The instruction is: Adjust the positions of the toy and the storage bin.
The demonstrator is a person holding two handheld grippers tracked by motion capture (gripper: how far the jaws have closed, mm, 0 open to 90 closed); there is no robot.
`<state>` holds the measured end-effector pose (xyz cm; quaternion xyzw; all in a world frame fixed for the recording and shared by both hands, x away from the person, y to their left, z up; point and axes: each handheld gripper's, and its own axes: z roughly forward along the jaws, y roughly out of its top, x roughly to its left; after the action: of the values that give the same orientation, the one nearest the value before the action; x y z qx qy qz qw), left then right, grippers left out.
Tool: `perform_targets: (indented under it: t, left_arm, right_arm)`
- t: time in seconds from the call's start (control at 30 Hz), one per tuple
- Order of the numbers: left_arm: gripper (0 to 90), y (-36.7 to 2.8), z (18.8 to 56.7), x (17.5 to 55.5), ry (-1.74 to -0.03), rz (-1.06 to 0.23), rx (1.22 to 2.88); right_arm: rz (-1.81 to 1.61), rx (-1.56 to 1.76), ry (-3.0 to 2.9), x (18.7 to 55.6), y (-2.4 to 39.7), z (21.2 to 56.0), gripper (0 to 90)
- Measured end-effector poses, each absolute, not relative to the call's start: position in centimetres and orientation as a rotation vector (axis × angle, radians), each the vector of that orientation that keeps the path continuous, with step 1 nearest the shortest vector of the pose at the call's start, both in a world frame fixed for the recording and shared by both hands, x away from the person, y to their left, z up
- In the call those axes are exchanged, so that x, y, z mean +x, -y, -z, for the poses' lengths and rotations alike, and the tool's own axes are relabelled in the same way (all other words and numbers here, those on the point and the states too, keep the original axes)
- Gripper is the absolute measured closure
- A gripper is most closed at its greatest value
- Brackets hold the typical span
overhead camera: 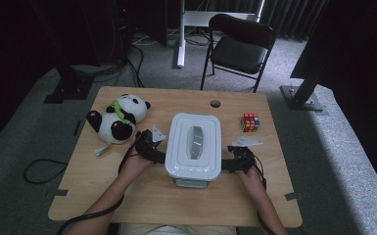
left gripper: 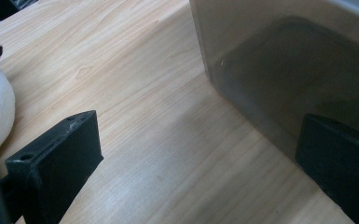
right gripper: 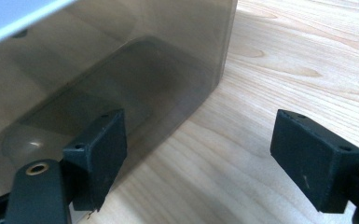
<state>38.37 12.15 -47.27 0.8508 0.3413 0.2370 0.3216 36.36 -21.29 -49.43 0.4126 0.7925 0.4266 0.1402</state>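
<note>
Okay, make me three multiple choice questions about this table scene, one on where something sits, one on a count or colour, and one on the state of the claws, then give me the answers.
1. Where does the puzzle cube lie relative to the white lidded box?
A. on its lid
B. apart from it, toward the right claw's side
C. beside the panda

2. What colours is the plush toy, apart from its green ribbon?
A. black and white
B. brown
C. yellow

3. How do the jaws of the left claw and right claw stand?
A. both shut on the box
B. one open, one shut
C. both open, one at each side of the box

Answers: 1 B, the high view shows bare table between cube and box. 2 A, it is a panda. 3 C, each claw's view shows a wide gap between its jaws, next to the box wall.
</note>
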Motion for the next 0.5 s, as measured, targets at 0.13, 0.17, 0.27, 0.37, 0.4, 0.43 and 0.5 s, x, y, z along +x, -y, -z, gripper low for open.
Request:
perform_targets:
  t: [0.13,0.17,0.27,0.37,0.4,0.43,0.5]
  left_arm:
    - [0.9,-12.3,47.2,37.7,-0.889,-0.619,2.243]
    - [0.9,-12.3,47.2,37.5,-0.886,-0.625,2.242]
    - [0.9,-12.4,47.2,37.0,-0.886,-0.625,2.242]
    - [0.9,-12.5,47.1,36.6,-0.881,-0.624,2.251]
    - [0.9,-12.5,47.1,36.4,-0.875,-0.628,2.256]
    - [0.9,-12.5,47.1,36.1,-0.875,-0.629,2.257]
    - [0.9,-12.5,47.1,36.0,-0.874,-0.631,2.255]
  right_arm:
    - [-1.238,1.185,-2.302,35.8,21.3,49.4,18.2]
    - [-1.239,1.183,-2.304,35.7,21.3,49.5,18.2]
    - [-1.24,1.179,-2.307,35.1,21.2,49.4,18.2]
    - [-1.25,1.181,-2.316,34.9,21.2,49.5,18.2]
    - [-1.254,1.169,-2.321,34.4,21.1,49.5,18.1]
    - [-1.252,1.168,-2.321,34.3,21.1,49.5,18.1]
    - [-1.251,1.165,-2.317,34.1,21.1,49.5,18.2]
